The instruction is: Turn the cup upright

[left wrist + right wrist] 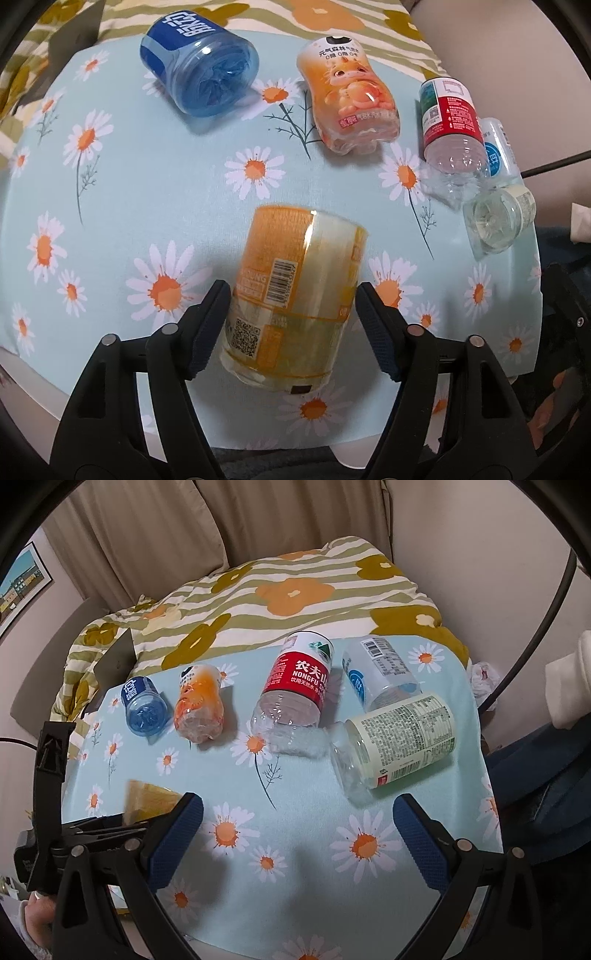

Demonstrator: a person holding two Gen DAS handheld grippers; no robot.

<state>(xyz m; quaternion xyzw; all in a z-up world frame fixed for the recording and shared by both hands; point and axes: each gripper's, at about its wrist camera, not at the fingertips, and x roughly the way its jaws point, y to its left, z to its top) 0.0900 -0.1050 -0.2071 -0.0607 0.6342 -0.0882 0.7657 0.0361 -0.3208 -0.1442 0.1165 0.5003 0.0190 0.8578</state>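
Observation:
A yellow-orange labelled cup (291, 295), cut from a bottle, lies on its side on the daisy-print cloth (147, 192). My left gripper (293, 328) is open with one finger on each side of the cup's near end; the left pad (210, 325) touches or nearly touches it, the right pad (380, 332) stands apart. In the right wrist view only the cup's far end (147, 801) shows, behind the left gripper's body. My right gripper (297, 834) is open and empty above the cloth's near part.
Five other cut-bottle cups lie on their sides along the back: blue (201, 70), orange cartoon-label (351, 99), red-label (452, 125), white-blue (380, 674) and pale-green (395, 742). A striped flowered quilt (288, 590) lies behind. The table edge runs at the right.

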